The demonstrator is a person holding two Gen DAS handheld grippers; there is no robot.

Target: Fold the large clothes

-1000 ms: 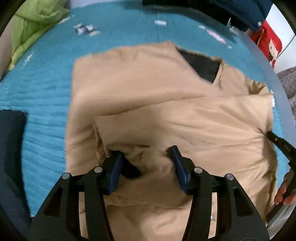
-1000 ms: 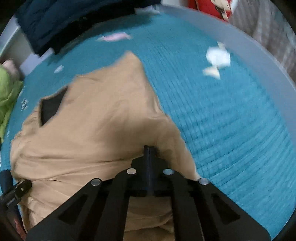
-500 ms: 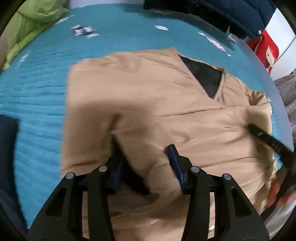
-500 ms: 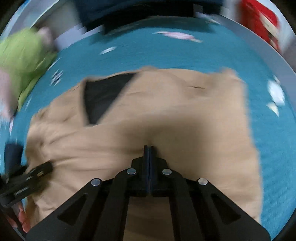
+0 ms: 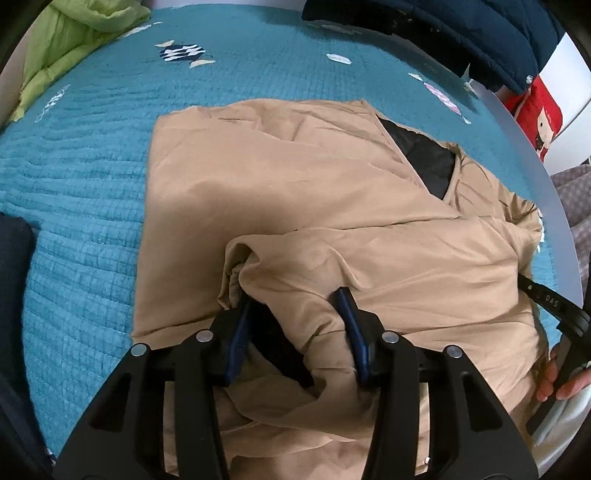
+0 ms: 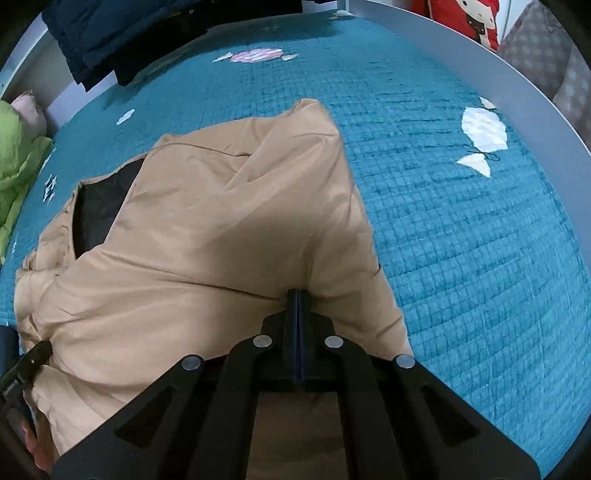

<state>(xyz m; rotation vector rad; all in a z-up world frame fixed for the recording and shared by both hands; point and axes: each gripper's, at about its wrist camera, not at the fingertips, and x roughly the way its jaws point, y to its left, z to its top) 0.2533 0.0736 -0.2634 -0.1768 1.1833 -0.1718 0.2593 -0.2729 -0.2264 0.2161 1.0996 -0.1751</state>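
A large tan jacket (image 5: 295, 192) with a black lining (image 5: 424, 158) at its neck lies on a teal quilt (image 5: 81, 206). It also shows in the right wrist view (image 6: 207, 251). My left gripper (image 5: 295, 299) is open, its blue-padded fingers spread around a bunched fold of the tan cloth without pinching it. My right gripper (image 6: 298, 295) is shut on the jacket's edge near its right side. The right gripper's body shows at the right edge of the left wrist view (image 5: 554, 306).
A green blanket (image 5: 74, 40) lies at the far left. Dark navy clothes (image 5: 461, 29) are piled at the back. A red cushion (image 5: 535, 114) sits beyond the grey bed edge (image 6: 498, 70). Dark fabric (image 5: 11, 258) lies at the left.
My left gripper stayed open over the cloth as the fold under it shifted and bunched. My right gripper swung sideways and back, still shut on the jacket's edge.
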